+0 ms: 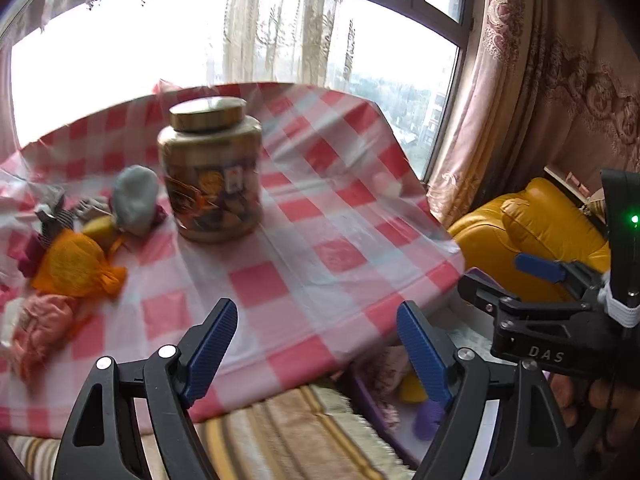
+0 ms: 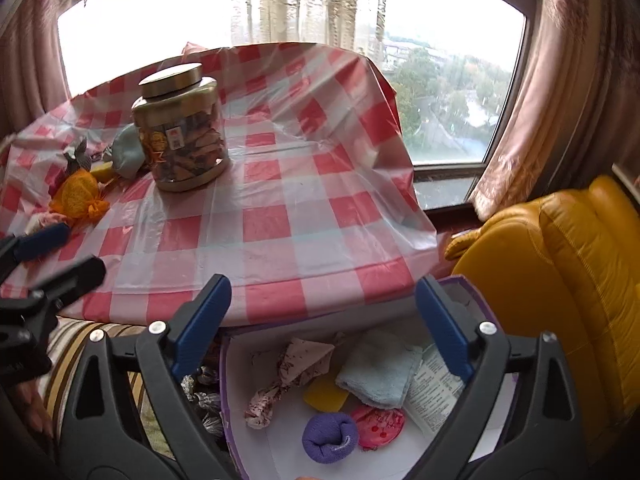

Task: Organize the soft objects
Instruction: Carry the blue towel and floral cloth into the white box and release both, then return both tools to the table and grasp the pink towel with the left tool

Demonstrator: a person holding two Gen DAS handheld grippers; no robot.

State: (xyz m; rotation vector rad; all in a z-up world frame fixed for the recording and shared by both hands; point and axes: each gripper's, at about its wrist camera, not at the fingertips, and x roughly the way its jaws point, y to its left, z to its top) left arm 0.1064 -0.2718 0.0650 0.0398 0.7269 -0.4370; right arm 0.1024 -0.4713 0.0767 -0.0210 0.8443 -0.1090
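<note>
Soft items lie heaped at the table's left: an orange mesh pouch [image 1: 76,264], a pale blue sock [image 1: 134,200], a pink cloth [image 1: 44,328] and a striped grey piece [image 1: 54,220]. My left gripper [image 1: 318,344] hangs open and empty over the table's near edge. To its right, my right gripper [image 2: 326,320] is open and empty above a purple box [image 2: 226,360] below the table edge. In the box lie a purple sock ball [image 2: 330,436], a light blue towel [image 2: 380,368], a floral cloth [image 2: 292,368], a yellow sponge [image 2: 324,394] and a pink item [image 2: 378,424].
A gold-lidded jar [image 1: 210,168] stands on the red-checked tablecloth [image 1: 320,220] beside the heap. A yellow leather armchair [image 2: 560,280] is right of the box. A striped rug [image 1: 280,432] lies under the table edge. Window and curtains are behind.
</note>
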